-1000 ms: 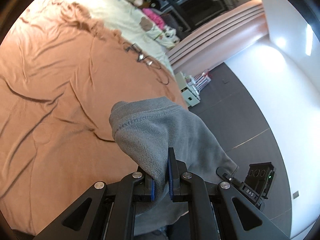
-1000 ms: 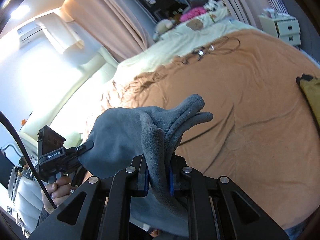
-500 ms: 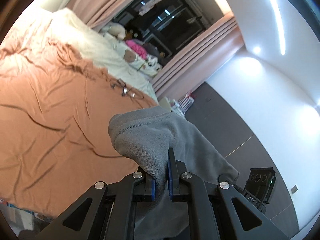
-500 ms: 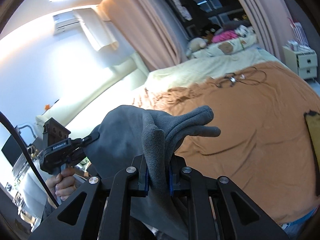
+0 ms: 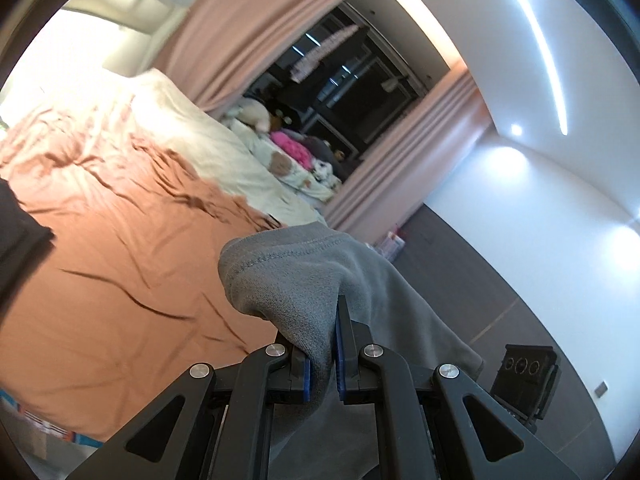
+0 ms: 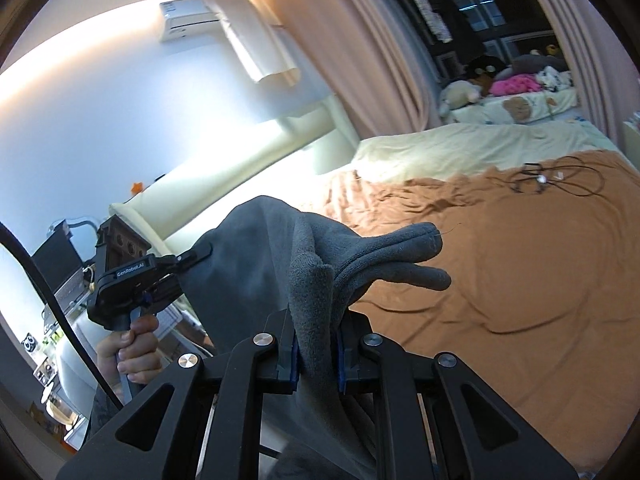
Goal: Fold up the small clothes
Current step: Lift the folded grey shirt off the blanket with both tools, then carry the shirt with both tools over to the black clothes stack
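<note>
**Listener:** What are you holding, and where is it?

**Me:** A small grey garment (image 5: 316, 276), fleecy and thick. It hangs in the air between my two tools, above the near edge of a bed. My left gripper (image 5: 322, 364) is clenched on one bunched corner with a stitched hem; my right gripper (image 6: 316, 360) is clenched on another bunch, from which two soft lobes of cloth poke forward.

**Listener:** How do you expect it to handle?

**Me:** Light and limp, I judge. It sags under its own weight and will not hold a shape, though the nap looks grippy rather than slick. Nothing about it is fragile. For a clean fold I would rather hold flat corners at the hem than these wads.

**Listener:** And the surface?

**Me:** A rust-orange sheet (image 6: 520, 300), soft and creased, so the cloth may drag on it. Dark cables (image 6: 560, 180) lie well apart from me, near a cream quilt (image 6: 460, 148).

**Listener:** The room?

**Me:** Pink curtains (image 5: 224, 40), a dark window, stuffed toys (image 6: 460, 96), white walls, an air conditioner (image 6: 188, 20). My left hand (image 6: 128, 348) shows on its handle.
</note>
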Motion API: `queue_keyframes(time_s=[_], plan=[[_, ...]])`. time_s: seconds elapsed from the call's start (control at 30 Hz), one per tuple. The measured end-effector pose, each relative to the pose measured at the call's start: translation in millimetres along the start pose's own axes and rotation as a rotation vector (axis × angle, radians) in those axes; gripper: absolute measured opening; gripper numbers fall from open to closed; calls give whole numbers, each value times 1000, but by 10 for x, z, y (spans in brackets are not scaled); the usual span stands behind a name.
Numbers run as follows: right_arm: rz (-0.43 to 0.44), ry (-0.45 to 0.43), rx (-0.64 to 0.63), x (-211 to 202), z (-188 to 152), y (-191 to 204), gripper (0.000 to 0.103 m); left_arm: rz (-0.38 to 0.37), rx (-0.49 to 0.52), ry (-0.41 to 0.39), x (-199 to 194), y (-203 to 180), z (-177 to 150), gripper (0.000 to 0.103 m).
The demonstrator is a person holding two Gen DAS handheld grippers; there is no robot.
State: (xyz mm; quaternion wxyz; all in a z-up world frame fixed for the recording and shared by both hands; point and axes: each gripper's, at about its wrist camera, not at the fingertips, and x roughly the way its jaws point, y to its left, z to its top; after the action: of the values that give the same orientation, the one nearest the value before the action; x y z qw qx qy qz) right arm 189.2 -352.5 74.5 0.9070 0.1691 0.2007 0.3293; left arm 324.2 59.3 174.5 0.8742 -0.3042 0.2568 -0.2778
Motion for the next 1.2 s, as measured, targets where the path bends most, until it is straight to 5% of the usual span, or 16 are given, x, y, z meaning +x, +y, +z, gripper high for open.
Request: queue_keyframes(time_s=[0.7, 1.2], plan=[[313, 58, -220, 1821, 6, 448, 9, 171, 131, -186, -1280, 1497, 1147, 8], [416, 157, -267, 3102, -111, 884, 9, 302, 58, -257, -2070, 2812, 1481, 8]])
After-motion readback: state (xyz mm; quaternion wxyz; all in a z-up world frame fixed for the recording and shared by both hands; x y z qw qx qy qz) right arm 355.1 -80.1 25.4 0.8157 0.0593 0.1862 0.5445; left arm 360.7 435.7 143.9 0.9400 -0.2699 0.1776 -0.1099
